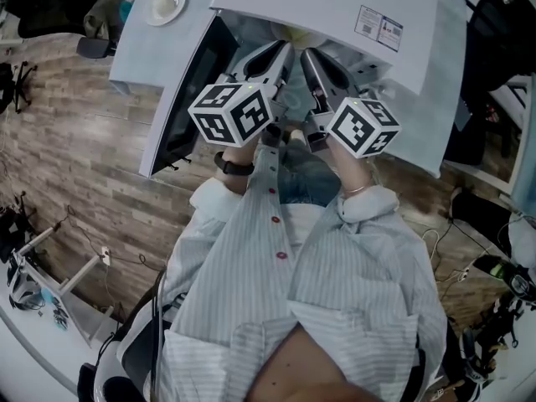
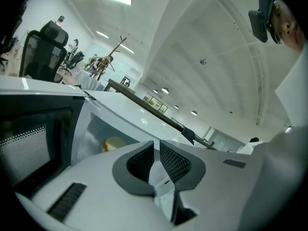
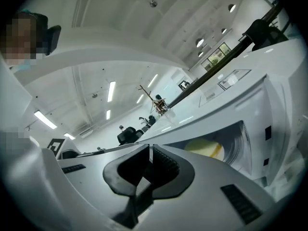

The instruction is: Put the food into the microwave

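Observation:
A white microwave stands in front of me with its door swung open to the left. Pale yellow food lies inside the cavity; the left gripper view shows the food through the opening, and the right gripper view shows the food on the turntable. My left gripper and right gripper sit side by side just outside the opening, pointing in. In their own views the left gripper and right gripper have their pads almost together with nothing between them.
A white dish rests on the surface left of the microwave. The open door stands close on the left gripper's left. A black office chair stands far behind. Cables and gear lie on the wooden floor.

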`<state>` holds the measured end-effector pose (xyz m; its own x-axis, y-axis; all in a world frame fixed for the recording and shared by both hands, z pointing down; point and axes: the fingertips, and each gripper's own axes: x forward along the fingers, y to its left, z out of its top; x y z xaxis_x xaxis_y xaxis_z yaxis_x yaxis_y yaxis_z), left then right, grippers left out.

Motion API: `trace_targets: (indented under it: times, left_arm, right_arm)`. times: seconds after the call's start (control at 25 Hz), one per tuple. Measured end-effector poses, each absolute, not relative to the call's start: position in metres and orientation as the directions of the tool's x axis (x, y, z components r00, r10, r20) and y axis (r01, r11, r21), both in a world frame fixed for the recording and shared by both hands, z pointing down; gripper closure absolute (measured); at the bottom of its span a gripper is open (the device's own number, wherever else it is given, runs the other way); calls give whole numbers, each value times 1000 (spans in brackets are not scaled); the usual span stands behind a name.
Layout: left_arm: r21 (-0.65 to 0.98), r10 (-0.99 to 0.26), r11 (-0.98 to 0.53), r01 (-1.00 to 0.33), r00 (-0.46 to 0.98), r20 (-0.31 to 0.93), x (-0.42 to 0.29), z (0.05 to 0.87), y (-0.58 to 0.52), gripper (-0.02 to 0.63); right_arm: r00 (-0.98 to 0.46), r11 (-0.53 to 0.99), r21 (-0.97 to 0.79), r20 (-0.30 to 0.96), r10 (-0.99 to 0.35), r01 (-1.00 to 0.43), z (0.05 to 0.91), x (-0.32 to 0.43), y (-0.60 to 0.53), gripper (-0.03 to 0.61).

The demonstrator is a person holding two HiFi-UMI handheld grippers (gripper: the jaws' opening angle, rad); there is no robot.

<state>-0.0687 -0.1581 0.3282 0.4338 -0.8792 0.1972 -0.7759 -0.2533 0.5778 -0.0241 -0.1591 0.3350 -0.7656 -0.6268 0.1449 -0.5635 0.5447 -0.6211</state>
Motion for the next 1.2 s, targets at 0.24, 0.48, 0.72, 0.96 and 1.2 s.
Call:
trace_targets:
  times: [0.24,0.48,0.72,0.96,1.2]
  left_arm:
    - [562,-875,-299,-771,457,162,-63,309,-150,578]
    - [545,-869,-349,-762,481,117,-59,287,-140,595]
    - [530,-855,-391,-753,510,94,-54,273,-130,604]
    - [522,-841,-422,-741,535,79,-48,269,-126,604]
    - [521,-827,-444,-729,557,74,-43,266,-127,604]
  right_arm:
    - [-783,575,-625,95,-614,-527,312,-22,-153,534]
    - [-792,617,-588,68,-607,-523,291,-18,-145,538]
    - [-802,639,-573,53,-595,-513,276,-7,-138,541]
    - [-795,628,-578,60,-604,-521,275,4,-136,545]
    - [-792,630,-572,58,-607,-525,271,7,-137,545]
